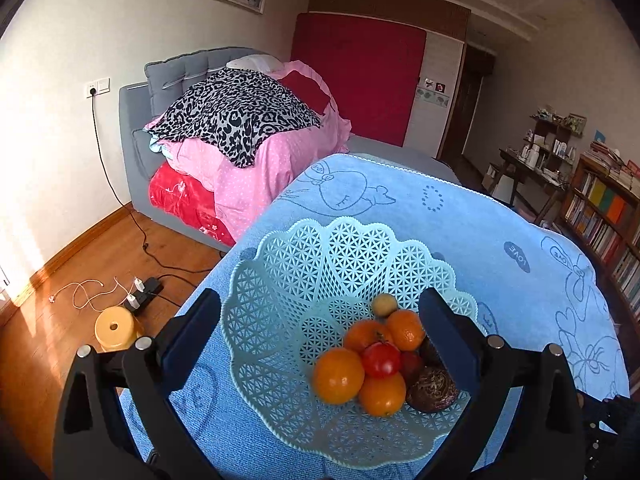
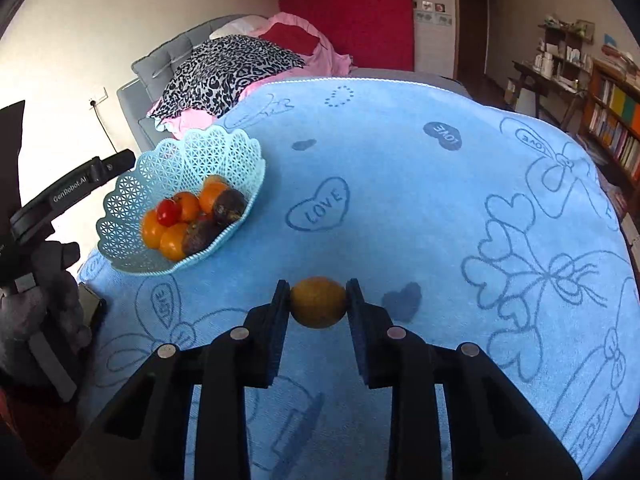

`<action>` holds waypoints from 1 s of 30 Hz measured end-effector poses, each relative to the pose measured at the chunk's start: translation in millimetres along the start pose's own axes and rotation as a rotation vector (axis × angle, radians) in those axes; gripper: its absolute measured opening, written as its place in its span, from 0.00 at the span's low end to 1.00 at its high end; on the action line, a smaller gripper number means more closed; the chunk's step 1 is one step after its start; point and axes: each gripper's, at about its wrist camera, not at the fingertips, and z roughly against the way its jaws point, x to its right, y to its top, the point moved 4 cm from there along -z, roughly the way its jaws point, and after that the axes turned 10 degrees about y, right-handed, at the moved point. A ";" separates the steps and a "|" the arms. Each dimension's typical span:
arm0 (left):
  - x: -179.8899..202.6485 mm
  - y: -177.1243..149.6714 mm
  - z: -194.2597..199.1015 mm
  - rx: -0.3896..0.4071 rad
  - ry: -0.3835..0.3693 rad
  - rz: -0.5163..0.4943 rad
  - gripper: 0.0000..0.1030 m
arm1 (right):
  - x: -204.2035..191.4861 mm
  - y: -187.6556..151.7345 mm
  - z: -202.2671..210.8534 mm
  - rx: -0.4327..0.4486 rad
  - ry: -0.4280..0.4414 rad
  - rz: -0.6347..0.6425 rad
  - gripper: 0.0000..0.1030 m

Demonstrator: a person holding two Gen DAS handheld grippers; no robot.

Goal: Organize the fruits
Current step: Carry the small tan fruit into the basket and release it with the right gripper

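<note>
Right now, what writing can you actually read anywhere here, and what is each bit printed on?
"GenRobot.AI": white lettering on the black left hand-held gripper.
"LOVE": inside an outlined heart on the blue towel.
"LOVE": upside down, on a dark heart further back on the towel.
"LOVE": on other hearts near the towel's edges, partly distorted.
Book spines on the bookshelf: too small to read.
Wall stickers beside the red panel: too blurred.

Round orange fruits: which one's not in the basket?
The yellow-orange round fruit pinched between the right gripper fingers; all others sit in the light-blue lattice plastic basket.
</note>
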 end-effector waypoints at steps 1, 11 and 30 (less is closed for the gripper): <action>-1.5 0.4 -0.1 0.000 0.002 0.004 0.97 | -9.3 8.1 -4.4 0.007 0.026 0.012 0.28; -11.6 2.9 -2.6 0.001 0.030 0.036 0.97 | -74.2 46.8 -55.8 -0.028 0.252 0.034 0.29; -3.5 -3.2 17.5 0.051 0.068 -0.069 0.97 | -65.0 28.1 -31.9 0.127 0.046 0.128 0.95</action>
